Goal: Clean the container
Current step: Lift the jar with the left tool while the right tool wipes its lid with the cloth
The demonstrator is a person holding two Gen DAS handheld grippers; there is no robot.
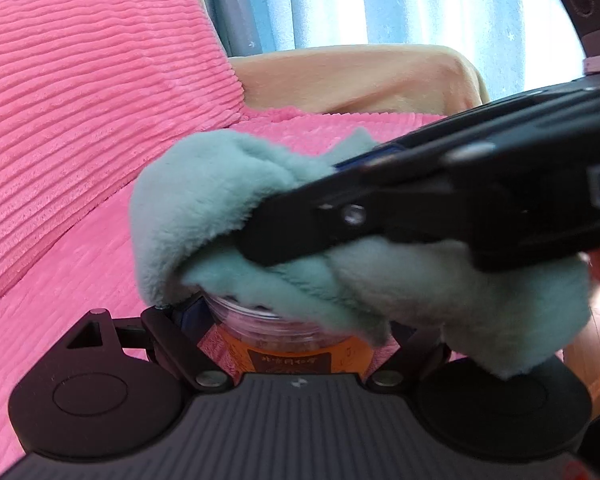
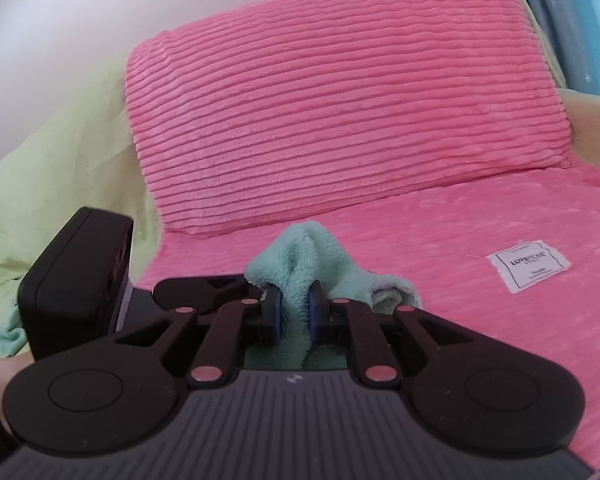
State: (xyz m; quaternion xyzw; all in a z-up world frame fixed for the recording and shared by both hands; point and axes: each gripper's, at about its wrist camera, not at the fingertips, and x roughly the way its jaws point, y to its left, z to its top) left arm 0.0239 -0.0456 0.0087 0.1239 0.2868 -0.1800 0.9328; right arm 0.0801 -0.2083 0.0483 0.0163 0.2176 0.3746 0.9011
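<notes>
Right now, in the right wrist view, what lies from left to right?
Pale green cover → black camera block → right claw pinching the teal cloth → white fabric label.

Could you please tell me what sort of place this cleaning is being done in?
Probably a living room or bedroom at home: a sofa with a pink ribbed cover, a matching cushion and curtains over a bright window.

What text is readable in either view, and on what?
"D": white letter on the right tool, the rest cut off by the frame edge.
"LOVE…": on the white tag sewn to the pink cover; the remainder is too small to read.
The container label has dark characters, too blurred to read.
</notes>
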